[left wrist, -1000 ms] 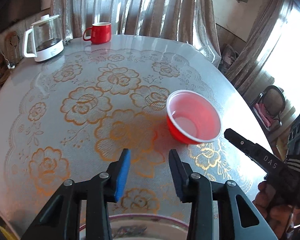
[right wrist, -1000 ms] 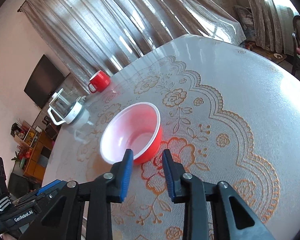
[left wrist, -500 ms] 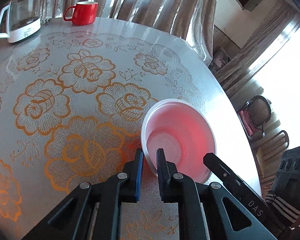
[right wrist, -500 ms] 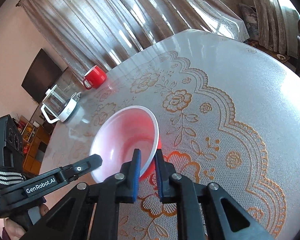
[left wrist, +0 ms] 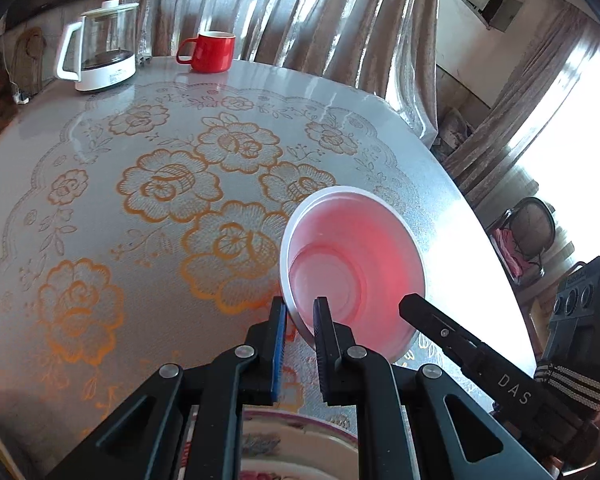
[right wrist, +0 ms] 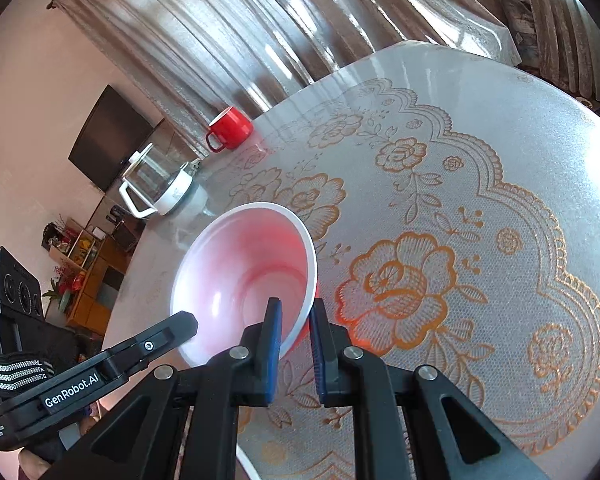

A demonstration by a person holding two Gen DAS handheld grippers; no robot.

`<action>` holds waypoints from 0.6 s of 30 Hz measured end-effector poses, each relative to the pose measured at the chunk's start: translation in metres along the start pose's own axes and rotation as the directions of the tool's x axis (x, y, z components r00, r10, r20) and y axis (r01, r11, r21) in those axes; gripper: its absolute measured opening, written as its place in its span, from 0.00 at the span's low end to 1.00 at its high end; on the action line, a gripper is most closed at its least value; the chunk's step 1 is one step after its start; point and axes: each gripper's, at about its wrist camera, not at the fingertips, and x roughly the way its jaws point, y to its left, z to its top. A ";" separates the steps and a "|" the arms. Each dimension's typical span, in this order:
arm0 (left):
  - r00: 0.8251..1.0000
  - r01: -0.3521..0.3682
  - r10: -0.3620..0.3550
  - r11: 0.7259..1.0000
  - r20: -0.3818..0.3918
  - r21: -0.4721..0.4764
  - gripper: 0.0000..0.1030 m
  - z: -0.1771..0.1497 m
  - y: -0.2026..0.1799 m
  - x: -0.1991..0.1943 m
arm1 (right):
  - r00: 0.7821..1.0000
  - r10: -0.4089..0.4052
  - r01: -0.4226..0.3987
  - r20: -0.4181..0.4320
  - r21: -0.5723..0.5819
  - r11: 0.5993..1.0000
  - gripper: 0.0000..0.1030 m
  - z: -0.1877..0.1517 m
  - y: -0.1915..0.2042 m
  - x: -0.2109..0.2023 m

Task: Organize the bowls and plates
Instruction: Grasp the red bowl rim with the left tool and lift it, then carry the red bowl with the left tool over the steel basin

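A red bowl [left wrist: 354,276] with a white inside sits near the 4 o'clock edge of a round table [left wrist: 100,208] covered in a clear cloth with orange roses. Both grippers are clamped on its rim. The left gripper [left wrist: 300,320] pinches the wall at the bowl's 7 o'clock, one pad inside and one outside. The right gripper [right wrist: 294,320] pinches the rim at about 5 o'clock in its own view, again with the wall between the pads. The bowl looks thin, light plastic: probably easy to lift, but its wall likely flexes under a hard squeeze, and the glossy surface may slip. The two pinches sit on opposite sides of the near rim, which seems a sound hold; a gentle, even lift would keep it from twisting. A patterned plate [left wrist: 300,444] shows at 6 o'clock, just below the left gripper. A red mug [left wrist: 212,52] and a glass kettle [left wrist: 104,52] stand well apart at the far edge, near 11 o'clock.
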 end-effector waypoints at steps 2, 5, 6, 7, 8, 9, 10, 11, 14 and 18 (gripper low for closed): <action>1.000 -0.004 0.004 1.000 0.017 -0.012 0.13 -0.006 0.007 -0.012 | 1.000 0.018 -0.018 0.000 -0.013 1.000 0.12 -0.005 0.011 -0.003; 0.999 -0.012 0.013 0.999 0.050 -0.030 0.13 -0.015 0.019 -0.033 | 0.999 0.049 -0.049 -0.003 -0.034 0.998 0.12 -0.012 0.028 -0.008; 0.998 -0.020 0.022 0.999 0.062 -0.031 0.13 -0.017 0.022 -0.040 | 0.998 0.057 -0.057 -0.005 -0.044 0.997 0.12 -0.015 0.034 -0.009; 0.997 -0.030 0.032 0.999 0.073 -0.034 0.13 -0.020 0.026 -0.048 | 0.998 0.065 -0.066 -0.008 -0.054 0.996 0.12 -0.017 0.041 -0.009; 0.996 -0.035 0.038 0.999 0.083 -0.040 0.13 -0.022 0.030 -0.055 | 0.997 0.076 -0.076 -0.011 -0.066 0.995 0.12 -0.019 0.048 -0.009; 0.995 -0.037 0.041 0.998 0.092 -0.044 0.13 -0.025 0.034 -0.062 | 0.996 0.087 -0.087 -0.014 -0.077 0.993 0.12 -0.021 0.055 -0.009; 0.994 -0.041 0.045 0.998 0.102 -0.049 0.13 -0.028 0.038 -0.069 | 0.995 0.094 -0.095 -0.017 -0.087 0.992 0.12 -0.023 0.062 -0.009; 0.993 -0.047 0.052 0.997 0.109 -0.053 0.13 -0.031 0.042 -0.075 | 0.995 0.100 -0.101 -0.020 -0.094 0.990 0.12 -0.027 0.068 -0.010; 0.989 -0.063 0.072 0.996 0.128 -0.070 0.13 -0.041 0.053 -0.091 | 0.992 0.122 -0.125 -0.036 -0.112 0.986 0.12 -0.035 0.084 -0.010; 0.983 -0.095 0.107 0.992 0.148 -0.086 0.13 -0.054 0.066 -0.107 | 0.988 0.141 -0.149 -0.061 -0.143 0.978 0.12 -0.050 0.104 -0.008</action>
